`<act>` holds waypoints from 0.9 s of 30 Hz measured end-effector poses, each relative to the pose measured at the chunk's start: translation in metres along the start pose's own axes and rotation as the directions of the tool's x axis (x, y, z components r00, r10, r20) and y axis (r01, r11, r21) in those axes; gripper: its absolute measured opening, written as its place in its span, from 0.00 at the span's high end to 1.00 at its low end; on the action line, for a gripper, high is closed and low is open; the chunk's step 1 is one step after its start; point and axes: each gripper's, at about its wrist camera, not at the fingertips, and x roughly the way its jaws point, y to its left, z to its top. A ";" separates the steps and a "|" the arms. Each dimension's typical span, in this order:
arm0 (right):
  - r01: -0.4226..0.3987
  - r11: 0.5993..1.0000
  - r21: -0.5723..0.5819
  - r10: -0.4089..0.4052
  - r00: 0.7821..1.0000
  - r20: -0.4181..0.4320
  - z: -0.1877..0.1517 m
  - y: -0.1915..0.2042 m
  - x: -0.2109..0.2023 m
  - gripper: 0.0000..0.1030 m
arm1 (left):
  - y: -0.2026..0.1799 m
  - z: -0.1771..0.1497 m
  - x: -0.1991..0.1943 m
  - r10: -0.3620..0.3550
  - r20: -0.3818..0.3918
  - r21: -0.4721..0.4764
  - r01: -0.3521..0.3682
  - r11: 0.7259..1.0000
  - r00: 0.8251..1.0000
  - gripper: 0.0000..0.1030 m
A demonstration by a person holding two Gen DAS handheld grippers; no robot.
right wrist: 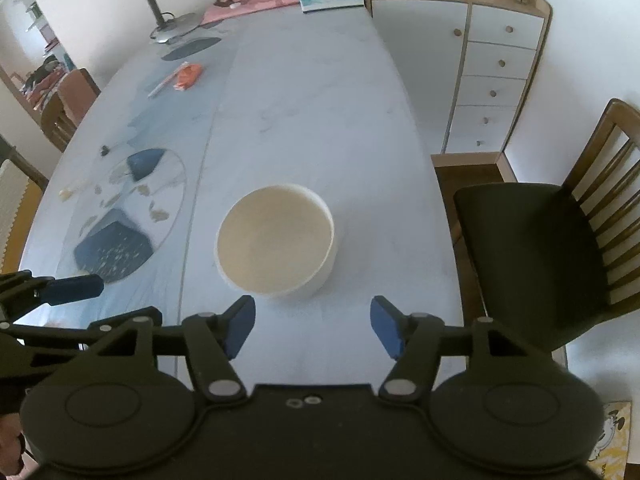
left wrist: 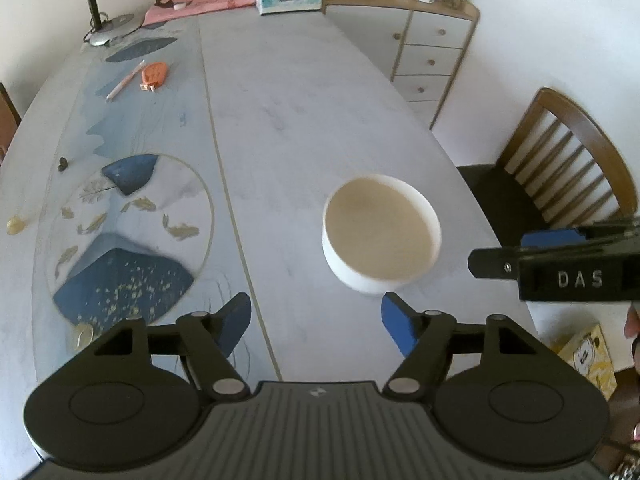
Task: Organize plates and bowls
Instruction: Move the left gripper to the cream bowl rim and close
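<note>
A round white bowl (right wrist: 276, 242) with a cream inside is sitting upright on the table (right wrist: 312, 120), just ahead of the right gripper (right wrist: 312, 326) and apart from its blue pads (right wrist: 242, 326). The jaws are standing wide, gripping nothing. In the left view the bowl (left wrist: 382, 234) is lying ahead and to the right of the left gripper (left wrist: 316, 326), whose jaws are also gaping with nothing between them. The bowl is looking smooth and straight-walled; the table is wearing a pale, marble-patterned cover with a blue-and-gold circular print (left wrist: 128, 236). A slatted wooden chair (right wrist: 560, 248) is standing beside the table.
</note>
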 end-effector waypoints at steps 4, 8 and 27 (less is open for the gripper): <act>0.000 1.000 0.002 0.000 1.000 -0.027 0.014 -0.005 0.021 0.38 | 0.003 0.019 0.023 0.003 -0.016 -0.028 -0.004 1.000 1.000 0.31; -0.003 1.000 0.004 0.003 0.998 -0.056 0.021 -0.008 0.039 0.38 | 0.004 0.034 0.047 0.012 -0.038 -0.040 -0.013 0.999 0.999 0.31; -0.006 0.999 -0.033 0.001 0.991 -0.132 0.035 -0.008 0.080 0.75 | -0.004 0.054 0.112 0.005 -0.146 -0.076 -0.017 0.997 0.989 0.69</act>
